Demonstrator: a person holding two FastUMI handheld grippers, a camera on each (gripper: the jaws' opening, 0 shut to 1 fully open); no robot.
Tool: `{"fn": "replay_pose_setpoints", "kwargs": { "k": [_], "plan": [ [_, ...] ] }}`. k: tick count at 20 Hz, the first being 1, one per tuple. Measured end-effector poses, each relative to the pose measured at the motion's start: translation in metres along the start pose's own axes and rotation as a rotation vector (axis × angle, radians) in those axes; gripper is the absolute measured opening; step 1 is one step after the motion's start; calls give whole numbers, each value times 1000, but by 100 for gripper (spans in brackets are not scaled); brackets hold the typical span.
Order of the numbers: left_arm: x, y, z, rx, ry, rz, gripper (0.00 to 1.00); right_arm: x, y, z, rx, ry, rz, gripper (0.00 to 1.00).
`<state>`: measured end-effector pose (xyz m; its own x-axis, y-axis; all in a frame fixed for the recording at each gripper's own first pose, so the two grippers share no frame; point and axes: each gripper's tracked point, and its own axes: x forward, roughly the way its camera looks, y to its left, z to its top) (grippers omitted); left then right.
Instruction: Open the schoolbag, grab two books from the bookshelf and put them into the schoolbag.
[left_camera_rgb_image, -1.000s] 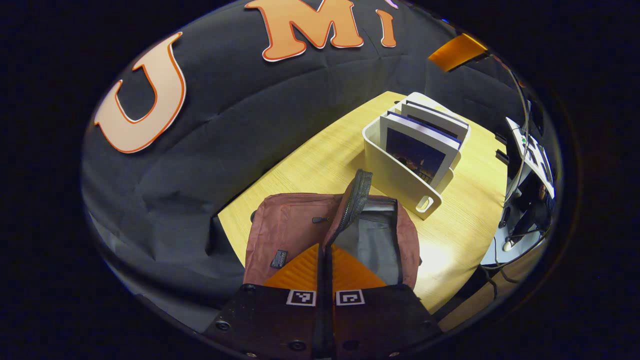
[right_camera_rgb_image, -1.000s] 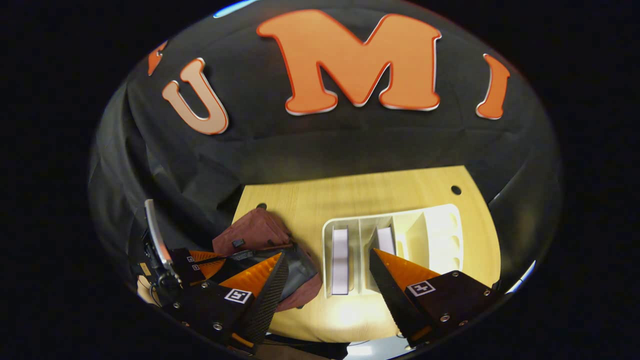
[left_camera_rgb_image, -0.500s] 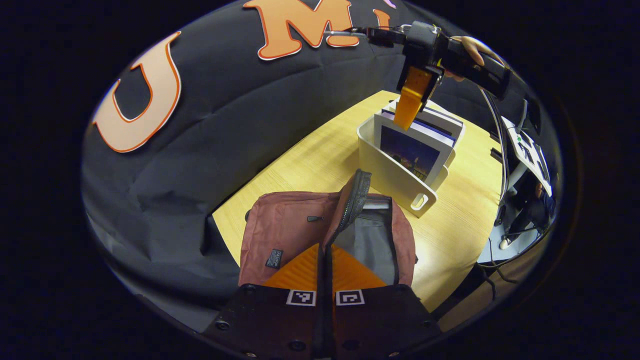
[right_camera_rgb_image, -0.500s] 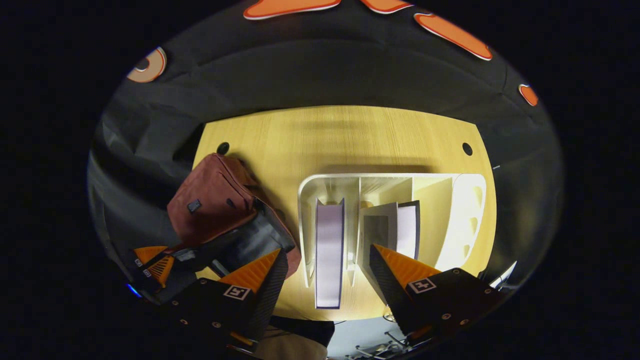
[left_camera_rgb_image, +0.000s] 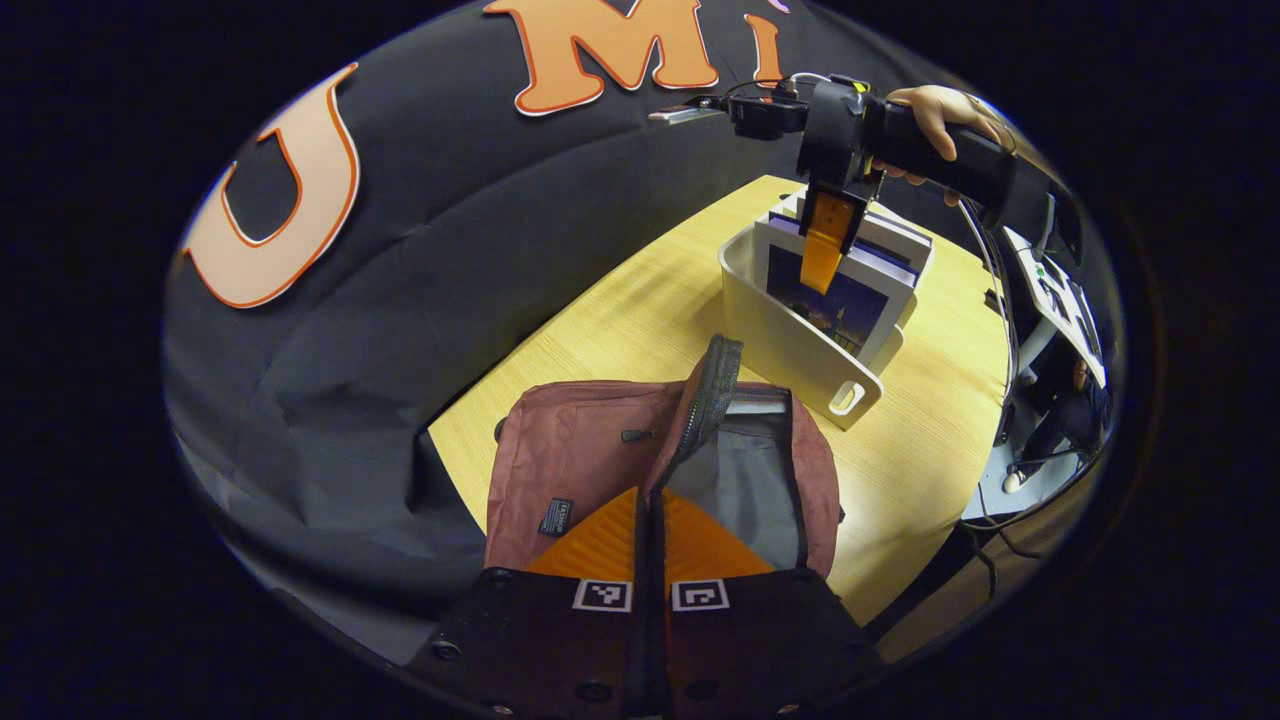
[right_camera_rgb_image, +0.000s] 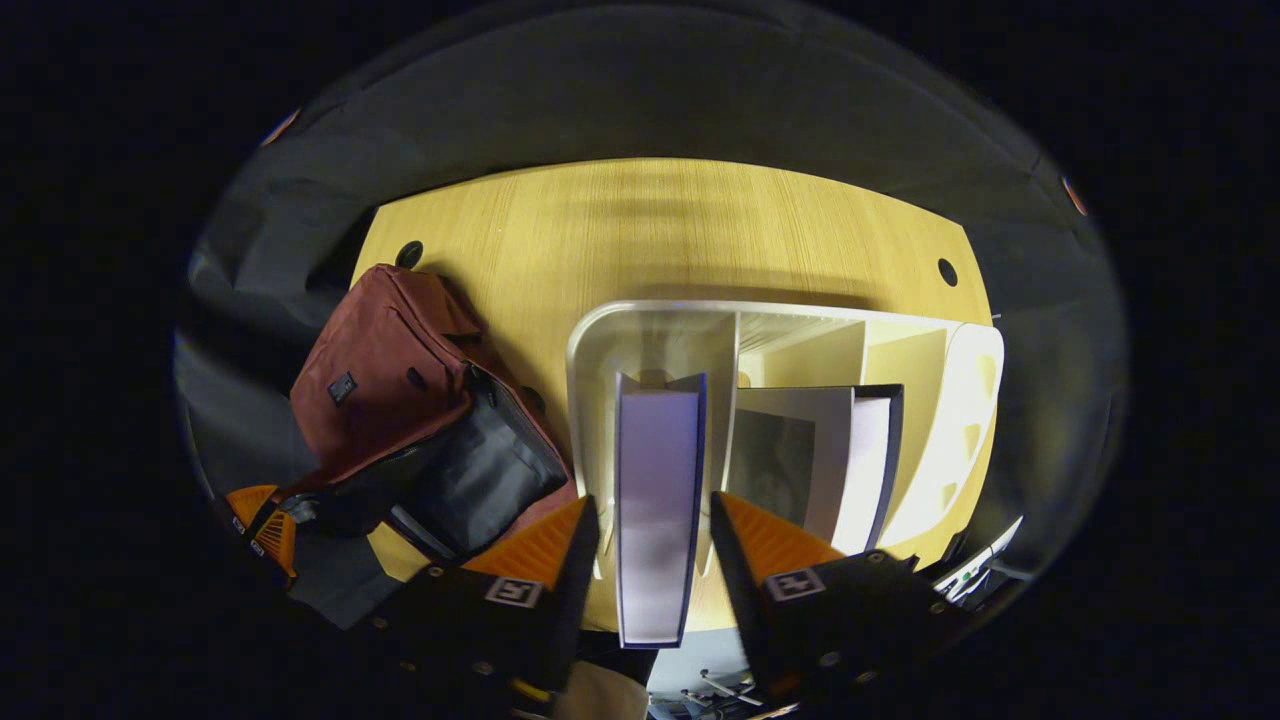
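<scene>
Compared with half a second earlier, the right gripper (right_camera_rgb_image: 652, 530) sits lower, fingers straddling the first book (right_camera_rgb_image: 655, 500) in the bookshelf (right_camera_rgb_image: 600, 350), contact unclear. Left gripper (left_camera_rgb_image: 650, 520) pinches the schoolbag (left_camera_rgb_image: 580, 450) beside it; label unreadable.

Maroon schoolbag (left_camera_rgb_image: 580, 450) with grey lining; cream-white bookshelf (right_camera_rgb_image: 650, 335); navy-edged book (right_camera_rgb_image: 655, 500), its cover perhaps a night photo; pale woodgrain counter (right_camera_rgb_image: 650, 220).
</scene>
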<state>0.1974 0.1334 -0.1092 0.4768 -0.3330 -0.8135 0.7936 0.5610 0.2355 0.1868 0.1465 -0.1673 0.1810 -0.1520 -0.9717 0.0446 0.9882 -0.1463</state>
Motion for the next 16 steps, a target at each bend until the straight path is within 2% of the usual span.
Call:
{"fn": "replay_pose_setpoints", "kwargs": {
  "k": [1, 2, 3, 6, 9, 12, 16],
  "plan": [
    [0, 0, -1, 0, 2, 0, 1, -1, 6, 0, 20, 3, 18, 42],
    [1, 0, -1, 1, 3, -2, 1, 0, 5, 1, 14, -1, 16, 48],
    [1, 0, -2, -1, 4, -2, 1, 2, 0, 0, 6, -4, 13, 36],
    [1, 0, -1, -3, 4, 0, 1, -5, -1, 0, 16, -14, 5, 33],
    [0, -1, -4, -7, 6, 2, 1, -26, -4, 2, 50, -54, 32, 32],
    [1, -1, -5, -12, 8, 0, 1, -68, -13, 0, 66, -120, 53, 31],
    [2, -3, -5, -11, 10, -5, 1, -131, -24, -7, 131, -256, 121, 31]
  ]
}}
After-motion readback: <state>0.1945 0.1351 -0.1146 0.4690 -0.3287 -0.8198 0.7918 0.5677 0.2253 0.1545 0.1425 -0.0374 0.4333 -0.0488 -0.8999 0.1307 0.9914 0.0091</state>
